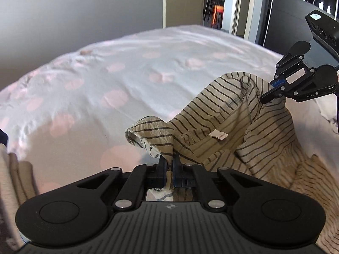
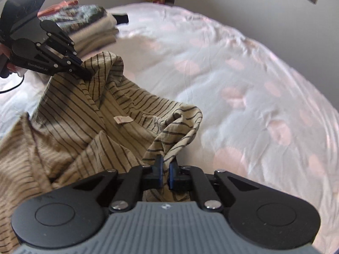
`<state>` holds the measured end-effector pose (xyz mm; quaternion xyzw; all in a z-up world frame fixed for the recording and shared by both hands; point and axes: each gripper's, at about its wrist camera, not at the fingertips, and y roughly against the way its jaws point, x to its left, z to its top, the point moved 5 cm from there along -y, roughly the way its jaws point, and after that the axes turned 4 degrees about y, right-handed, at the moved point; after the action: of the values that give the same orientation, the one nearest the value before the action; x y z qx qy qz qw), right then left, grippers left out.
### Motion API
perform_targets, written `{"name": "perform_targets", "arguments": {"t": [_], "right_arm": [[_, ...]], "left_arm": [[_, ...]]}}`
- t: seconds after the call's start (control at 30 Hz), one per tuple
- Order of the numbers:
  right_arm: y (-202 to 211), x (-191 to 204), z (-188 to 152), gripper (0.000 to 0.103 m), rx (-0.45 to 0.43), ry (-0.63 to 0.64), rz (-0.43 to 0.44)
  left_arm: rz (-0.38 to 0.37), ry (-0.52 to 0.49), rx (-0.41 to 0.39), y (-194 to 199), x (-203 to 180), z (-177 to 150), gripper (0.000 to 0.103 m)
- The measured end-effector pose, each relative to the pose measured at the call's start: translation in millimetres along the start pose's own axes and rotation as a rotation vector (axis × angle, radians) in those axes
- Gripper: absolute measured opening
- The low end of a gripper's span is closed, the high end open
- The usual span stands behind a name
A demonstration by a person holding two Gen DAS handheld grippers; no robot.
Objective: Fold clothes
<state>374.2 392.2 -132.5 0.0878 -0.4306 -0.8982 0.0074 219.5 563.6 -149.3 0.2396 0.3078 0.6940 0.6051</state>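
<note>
Midway over a bed (image 1: 131, 67) dressed in a white cover with pale pink dots, one striped shirt (image 1: 222, 127) — beige with thin dark stripes — hangs between two hand-held claws. Each claw is clamped on a bunched corner of the cloth near the collar, with fabric pinched between the blue-faced pads. The left claw (image 1: 169, 165) grips one end of the neckline; the right claw (image 2: 166, 169) grips the other, and each shows again in its partner's camera, the right claw at the far right of the left wrist view and the left claw at the upper left of the right wrist view. The shirt's top edge runs roughly straight from one claw to the other, its long axis stretched between them, collar side uppermost; a single white neck label (image 1: 219, 136) sits on the inner collar band about midway. Below the collar the body of the shirt sags and crumples onto the bed. One stack of folded clothes (image 2: 93, 27) rests on the far part of the bed, seen blurred behind the left claw in the right wrist view. An open doorway (image 1: 214, 2) stands beyond the bed's far edge — one dark wall panel (image 1: 300, 17) beside it.
</note>
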Motion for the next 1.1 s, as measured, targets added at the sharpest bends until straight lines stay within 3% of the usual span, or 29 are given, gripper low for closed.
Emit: {"name": "perform_targets", "arguments": {"t": [0.27, 0.53, 0.7, 0.97, 1.03, 1.07, 1.1], "right_arm": [[105, 65, -5, 0.007, -0.158, 0.084, -0.079], [161, 143, -55, 0.007, -0.252, 0.111, -0.122], [156, 190, -97, 0.007, -0.222, 0.121, -0.100], [111, 235, -148, 0.008, -0.034, 0.131, -0.022], [105, 240, -153, 0.015, 0.008, 0.133, -0.014], [107, 240, -153, 0.016, 0.016, 0.116, 0.004], [109, 241, -154, 0.025, 0.024, 0.100, 0.021]], "left_arm": [[0.043, -0.139, -0.152, 98, -57, -8, 0.002], [0.058, -0.191, -0.225, 172, -105, -66, 0.002], [0.021, -0.247, -0.123, 175, -133, -116, 0.002], [-0.006, -0.406, 0.134, 140, -163, -173, 0.003], [-0.006, -0.412, 0.182, 134, -163, -176, 0.004], [-0.011, -0.412, 0.206, 133, -163, -178, 0.010], [-0.014, -0.412, 0.227, 133, -163, -180, 0.012]]}}
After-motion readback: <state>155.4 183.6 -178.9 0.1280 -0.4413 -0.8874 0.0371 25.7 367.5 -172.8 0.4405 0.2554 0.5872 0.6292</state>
